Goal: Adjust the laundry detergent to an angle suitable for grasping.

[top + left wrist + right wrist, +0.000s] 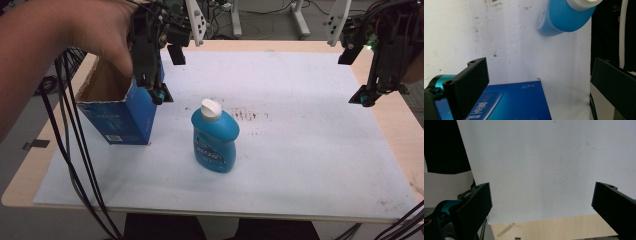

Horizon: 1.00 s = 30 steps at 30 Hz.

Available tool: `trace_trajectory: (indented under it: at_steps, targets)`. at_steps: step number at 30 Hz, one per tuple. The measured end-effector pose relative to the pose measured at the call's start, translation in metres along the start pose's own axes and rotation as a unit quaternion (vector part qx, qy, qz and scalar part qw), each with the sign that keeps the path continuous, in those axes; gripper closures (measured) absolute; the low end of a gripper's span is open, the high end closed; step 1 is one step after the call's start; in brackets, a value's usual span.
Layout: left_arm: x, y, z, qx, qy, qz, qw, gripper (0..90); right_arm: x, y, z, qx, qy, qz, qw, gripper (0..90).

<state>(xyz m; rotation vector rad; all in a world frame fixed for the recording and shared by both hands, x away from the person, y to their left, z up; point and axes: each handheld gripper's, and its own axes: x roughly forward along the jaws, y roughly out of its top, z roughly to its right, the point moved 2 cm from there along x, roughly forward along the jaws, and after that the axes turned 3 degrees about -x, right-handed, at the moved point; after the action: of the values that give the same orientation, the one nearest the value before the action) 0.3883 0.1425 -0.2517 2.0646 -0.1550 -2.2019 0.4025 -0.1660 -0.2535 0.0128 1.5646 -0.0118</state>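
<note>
A blue bottle (215, 136) with a white cap stands upright near the middle of the white mat (300, 150). To its left stands an open-topped blue carton (122, 112). My left gripper (159, 94) hangs over the carton's right rim, jaws open and holding nothing. In the left gripper view the left gripper (539, 82) looks down on the carton's blue side (516, 102), with the bottle (565, 18) farther off at the top. My right gripper (366, 96) hovers open over the mat's far right edge. In the right gripper view the right gripper (541, 202) has only bare mat (536, 165) between its wide-spread jaws.
The mat covers most of a wooden table (395, 125). Dark smudges (250, 116) mark the mat behind the bottle. Black cables (75, 150) trail down off the table's left side. Stand legs (300, 20) rise on the floor beyond the far edge.
</note>
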Motion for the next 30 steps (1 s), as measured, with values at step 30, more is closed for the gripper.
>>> trace_trajectory:
  at_steps: [30]
  targets:
    - [0.004, 0.0, -0.015, -0.044, -0.006, -0.045, 0.998, 1.8, 0.005, 0.005, -0.001, 0.002, 0.005, 0.005, 1.0, 1.9]
